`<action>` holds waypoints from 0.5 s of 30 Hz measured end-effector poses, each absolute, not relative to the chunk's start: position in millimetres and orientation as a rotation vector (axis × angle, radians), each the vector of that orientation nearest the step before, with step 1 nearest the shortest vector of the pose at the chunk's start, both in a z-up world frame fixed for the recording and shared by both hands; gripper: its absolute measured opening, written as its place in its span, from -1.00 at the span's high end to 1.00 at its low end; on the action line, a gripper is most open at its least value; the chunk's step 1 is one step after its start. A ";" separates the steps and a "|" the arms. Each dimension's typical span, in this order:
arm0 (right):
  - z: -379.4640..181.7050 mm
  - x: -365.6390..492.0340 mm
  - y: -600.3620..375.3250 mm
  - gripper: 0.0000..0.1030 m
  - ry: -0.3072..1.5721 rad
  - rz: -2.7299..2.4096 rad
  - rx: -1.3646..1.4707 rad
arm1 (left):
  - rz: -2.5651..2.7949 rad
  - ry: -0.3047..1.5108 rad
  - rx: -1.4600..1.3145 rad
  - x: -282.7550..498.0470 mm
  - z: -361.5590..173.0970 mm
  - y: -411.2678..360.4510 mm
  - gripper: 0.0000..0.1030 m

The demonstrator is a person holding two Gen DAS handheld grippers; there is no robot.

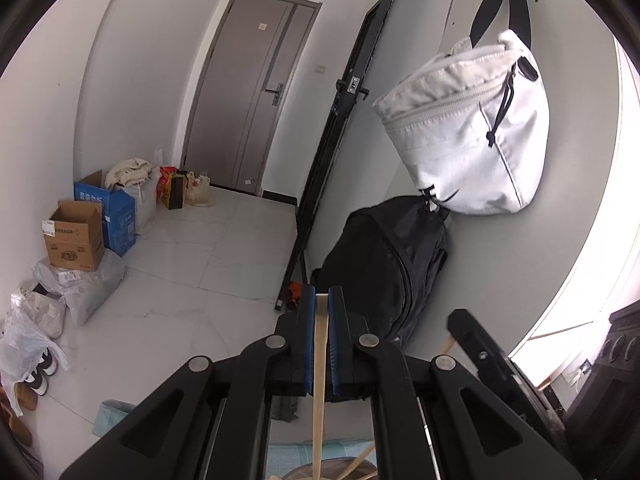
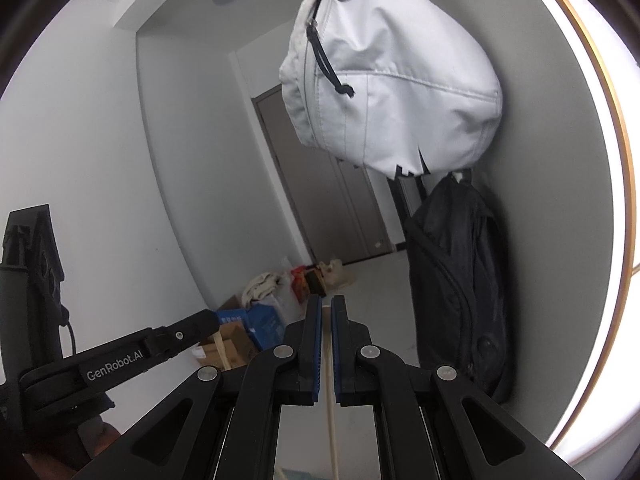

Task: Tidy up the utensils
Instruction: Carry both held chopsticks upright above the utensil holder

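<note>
we are working in a pale-walled entry room: grey door at the far end, tiled floor, boxes and bags along the left wall.

left gripper: its blue-padded fingers are closing tight on a pale wooden chopstick. the stick is running lengthways between the pads, its square top end showing just at the fingertips, the rest dropping out of view below. the right gripper is doing the same with a second chopstick, its pads pinching near the stick's top end.

outward: in the left wrist view we are seeing the rim of a round container at the bottom edge, with more sticks leaning in it, on a light blue cloth. each gripper is showing in the other's view, near each other. beyond, a white bag is hanging on the wall above a black backpack.

handling, our judgement: the chopsticks are looking light, stiff and smooth. held near one end, each is likely to pivot or slide in the pads if bumped. we are judging a hold nearer mid-length as steadier, and keeping each stick in line with the fingers during lowering. breakage risk seems low; slipping is the main worry.
</note>
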State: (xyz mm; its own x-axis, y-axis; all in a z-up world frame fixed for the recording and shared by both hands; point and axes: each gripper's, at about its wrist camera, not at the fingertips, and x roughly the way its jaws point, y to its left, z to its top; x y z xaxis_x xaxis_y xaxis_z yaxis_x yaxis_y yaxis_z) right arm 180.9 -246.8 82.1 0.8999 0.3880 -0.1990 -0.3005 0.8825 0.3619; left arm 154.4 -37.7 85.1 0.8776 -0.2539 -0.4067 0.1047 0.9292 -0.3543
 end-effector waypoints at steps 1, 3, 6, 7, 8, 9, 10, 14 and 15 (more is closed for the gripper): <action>78.2 180.1 -245.6 0.93 0.274 0.368 0.330 | -0.199 0.471 -0.335 153.9 81.0 -37.5 0.96; 70.5 175.8 -244.1 0.93 0.277 0.381 0.327 | -0.218 0.469 -0.339 152.1 76.0 -38.5 0.96; 64.1 167.0 -243.3 0.93 0.284 0.393 0.314 | -0.275 0.453 -0.341 145.3 72.2 -38.0 0.96; 62.0 162.9 -244.9 0.93 0.287 0.400 0.313 | -0.286 0.449 -0.332 142.7 71.6 -38.6 0.96; 60.1 159.4 -247.4 0.93 0.292 0.408 0.316 | -0.288 0.449 -0.315 140.4 71.1 -39.9 0.96; 58.6 161.3 -249.4 0.93 0.300 0.410 0.318 | -0.296 0.449 -0.304 138.8 70.2 -41.1 0.96; 56.1 159.0 -251.2 0.93 0.308 0.411 0.320 | -0.304 0.450 -0.295 138.8 69.9 -43.1 0.96; 50.8 158.1 -256.7 0.93 0.334 0.427 0.328 | -0.344 0.455 -0.268 130.0 66.3 -44.2 0.96; 49.6 155.5 -256.5 0.92 0.341 0.433 0.325 | -0.356 0.460 -0.263 129.9 64.6 -44.9 0.96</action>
